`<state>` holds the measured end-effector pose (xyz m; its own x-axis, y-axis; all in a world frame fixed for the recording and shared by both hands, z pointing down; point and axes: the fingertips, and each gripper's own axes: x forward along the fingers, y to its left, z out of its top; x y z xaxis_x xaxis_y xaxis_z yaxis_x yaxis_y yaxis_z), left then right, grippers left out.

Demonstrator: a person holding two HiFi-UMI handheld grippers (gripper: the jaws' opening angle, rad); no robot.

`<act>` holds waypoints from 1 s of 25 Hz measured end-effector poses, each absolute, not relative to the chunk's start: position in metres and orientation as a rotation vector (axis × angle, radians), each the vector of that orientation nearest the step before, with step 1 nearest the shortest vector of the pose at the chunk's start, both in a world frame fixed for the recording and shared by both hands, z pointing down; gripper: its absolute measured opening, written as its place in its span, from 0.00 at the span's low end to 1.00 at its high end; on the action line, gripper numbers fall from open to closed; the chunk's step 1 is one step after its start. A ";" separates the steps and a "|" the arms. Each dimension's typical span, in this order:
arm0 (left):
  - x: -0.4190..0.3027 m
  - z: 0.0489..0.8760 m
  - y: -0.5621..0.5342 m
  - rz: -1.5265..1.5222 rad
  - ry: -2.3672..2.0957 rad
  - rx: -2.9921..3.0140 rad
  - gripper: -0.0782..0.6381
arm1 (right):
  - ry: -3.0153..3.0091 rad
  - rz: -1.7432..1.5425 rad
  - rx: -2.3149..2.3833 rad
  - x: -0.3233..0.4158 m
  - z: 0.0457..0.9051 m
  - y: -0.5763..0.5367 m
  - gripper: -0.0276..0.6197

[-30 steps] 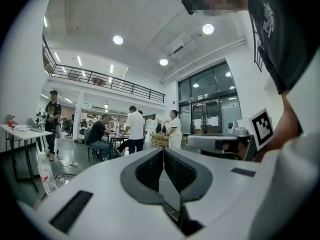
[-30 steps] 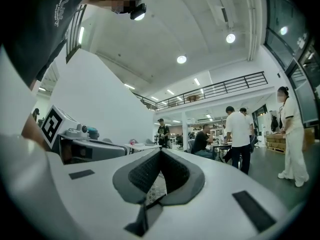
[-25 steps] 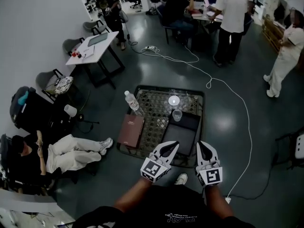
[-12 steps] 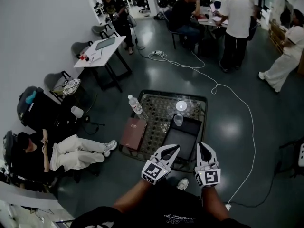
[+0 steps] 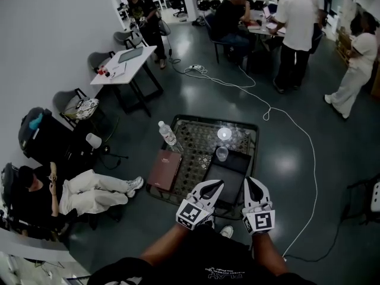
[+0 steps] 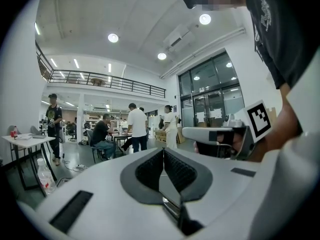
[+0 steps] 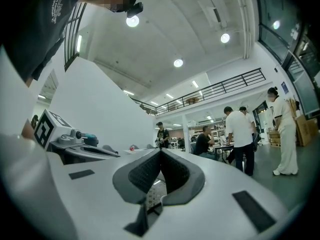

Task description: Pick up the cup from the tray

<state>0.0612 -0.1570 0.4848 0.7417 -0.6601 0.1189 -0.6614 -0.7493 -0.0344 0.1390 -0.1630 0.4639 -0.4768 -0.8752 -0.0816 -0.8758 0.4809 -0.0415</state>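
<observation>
Dark shiny floor point(image 5: 309, 177) in a big open office, with a low lattice-top table point(image 5: 196, 140) right in the middle of the head view. Going left to right on it: one water bottle point(image 5: 167, 134) standing near the far left corner, one brown book point(image 5: 164, 170) lying flat along the left edge, then one black tray point(image 5: 228, 176) on the right half.

The cup point(image 5: 221, 154) is the see-through kind, small and upright, parked at the tray's far left corner. Just past it on the lattice is one round white thing point(image 5: 224, 133); can't tell if it's a lid or another cup.

The rest of the tray is bare, so there's an open lane from its near edge up to the cup, and the cup's sides stand free.

The left gripper point(image 5: 215, 184) and right gripper point(image 5: 249, 181) hang side by side over the table's near edge, well short of the cup. Both are clenched tight on nothing.

One white cable point(image 5: 309, 141) snakes over the floor on the right, and there's lots of bare floor around the table.
</observation>
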 end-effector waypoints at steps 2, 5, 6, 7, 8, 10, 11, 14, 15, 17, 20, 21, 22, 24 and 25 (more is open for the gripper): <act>0.058 0.486 -0.164 0.190 -1.110 2.919 0.12 | 2.628 0.007 -1.557 0.136 0.465 -0.168 0.05; 0.053 0.487 -0.176 0.180 -1.114 2.911 0.12 | 2.642 0.007 -1.563 0.132 0.466 -0.177 0.05; 0.052 0.487 -0.180 0.176 -1.114 2.909 0.12 | 2.647 0.008 -1.568 0.131 0.466 -0.180 0.05; 0.050 0.488 -0.185 0.174 -1.115 2.907 0.12 | 2.652 0.008 -1.578 0.130 0.467 -0.184 0.05; 0.049 0.489 -0.189 0.173 -1.114 2.904 0.12 | 2.657 0.005 -1.597 0.130 0.467 -0.188 0.05; 0.046 0.491 -0.196 0.172 -1.110 2.900 0.12 | 2.660 0.002 -1.634 0.130 0.468 -0.195 0.05; 0.046 0.492 -0.199 0.172 -1.105 2.900 0.12 | 2.661 0.004 -1.646 0.129 0.467 -0.198 0.05; 0.044 0.495 -0.209 0.168 -1.088 2.895 0.12 | 2.656 0.014 -1.649 0.127 0.463 -0.207 0.05; 0.043 0.496 -0.212 0.168 -1.083 2.893 0.12 | 2.654 0.019 -1.644 0.125 0.461 -0.210 0.05; 0.039 0.498 -0.220 0.169 -1.071 2.891 0.12 | 2.652 0.023 -1.650 0.123 0.463 -0.218 0.05; 0.033 0.501 -0.233 0.165 -1.057 2.886 0.12 | 2.647 0.017 -1.671 0.119 0.470 -0.228 0.05; 0.031 0.502 -0.237 0.162 -1.052 2.884 0.12 | 2.644 0.015 -1.676 0.117 0.468 -0.232 0.05; 0.030 0.504 -0.241 0.161 -1.047 2.883 0.12 | 2.643 0.016 -1.678 0.115 0.467 -0.236 0.05; 0.028 0.507 -0.250 0.161 -1.032 2.883 0.12 | 2.644 0.013 -1.703 0.114 0.469 -0.245 0.05; 0.027 0.508 -0.254 0.161 -1.025 2.883 0.12 | 2.645 0.008 -1.721 0.113 0.471 -0.249 0.05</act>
